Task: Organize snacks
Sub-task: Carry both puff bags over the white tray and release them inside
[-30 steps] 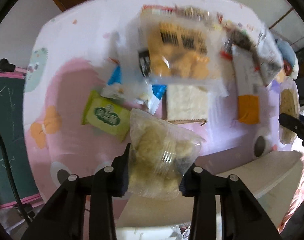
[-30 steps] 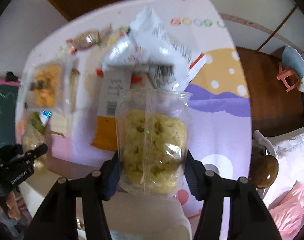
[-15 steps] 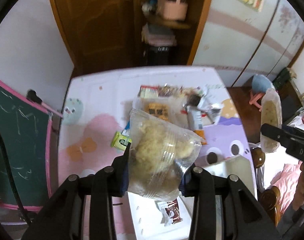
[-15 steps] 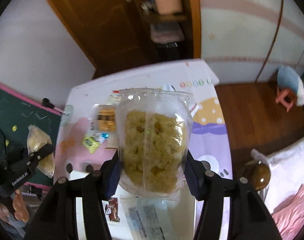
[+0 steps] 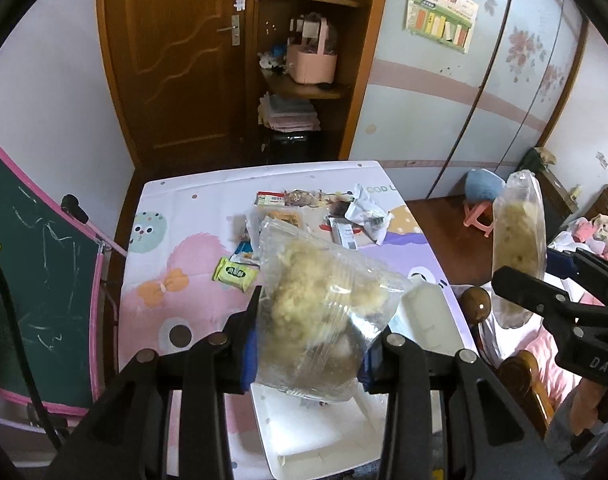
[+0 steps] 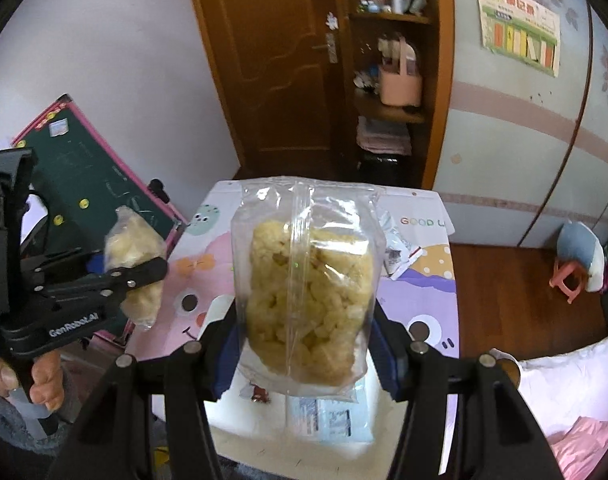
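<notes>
My left gripper (image 5: 308,348) is shut on a clear bag of pale puffed snacks (image 5: 316,312), held high above the table. My right gripper (image 6: 304,344) is shut on a second clear bag of yellow puffed snacks (image 6: 308,300), also held high. Each gripper shows in the other's view: the right one with its bag (image 5: 518,248) at the right, the left one with its bag (image 6: 134,268) at the left. Several loose snack packets (image 5: 304,216) lie at the far part of the cartoon-print table (image 5: 172,280), with a green packet (image 5: 234,274) nearer.
A white tray (image 5: 316,432) sits at the table's near edge, holding a small packet (image 6: 260,394) and a blue-white pack (image 6: 328,420). A green chalkboard (image 5: 28,280) leans at the left. A door and shelves stand behind; a small stool (image 6: 576,268) and bedding (image 6: 564,380) are at the right.
Both grippers rose far above the table with their bags and drew back toward the near edge. The view tilted up to take in the room. The grips stayed the same.
</notes>
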A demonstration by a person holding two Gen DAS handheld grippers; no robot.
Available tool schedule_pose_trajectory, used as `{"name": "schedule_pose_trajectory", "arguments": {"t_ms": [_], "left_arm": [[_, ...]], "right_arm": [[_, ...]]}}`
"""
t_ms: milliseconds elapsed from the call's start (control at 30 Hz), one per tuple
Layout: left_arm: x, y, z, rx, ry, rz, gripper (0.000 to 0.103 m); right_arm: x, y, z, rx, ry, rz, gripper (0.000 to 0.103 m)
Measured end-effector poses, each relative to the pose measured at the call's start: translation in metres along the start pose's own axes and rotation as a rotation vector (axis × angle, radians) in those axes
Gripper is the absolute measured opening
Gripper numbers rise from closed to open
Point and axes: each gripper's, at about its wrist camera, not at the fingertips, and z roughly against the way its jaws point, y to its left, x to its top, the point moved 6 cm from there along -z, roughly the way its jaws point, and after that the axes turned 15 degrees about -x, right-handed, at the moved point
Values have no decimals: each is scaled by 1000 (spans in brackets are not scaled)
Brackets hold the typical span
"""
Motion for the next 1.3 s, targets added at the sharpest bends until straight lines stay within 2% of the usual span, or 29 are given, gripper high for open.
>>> {"name": "schedule_pose_trajectory", "arguments": {"t_ms": [200, 433, 600, 1000, 1300], "left_arm": [[-36, -4, 3, -2, -40, 11, 36], [-64, -10, -11, 27, -62, 12, 36], [-81, -11, -26, 33, -33, 10, 36], [-109, 3, -60, 48, 73, 44, 37], [-109, 7, -71, 46, 96, 56, 37]], "right_arm": [[-30, 10, 6, -40, -58, -30, 57], [-70, 23, -3, -41, -34, -85, 57], [-92, 26, -12, -4, 30, -101, 57], [-99, 33, -22, -27, 48, -80, 57], [-99, 35, -38, -25, 94, -58, 57]]}}
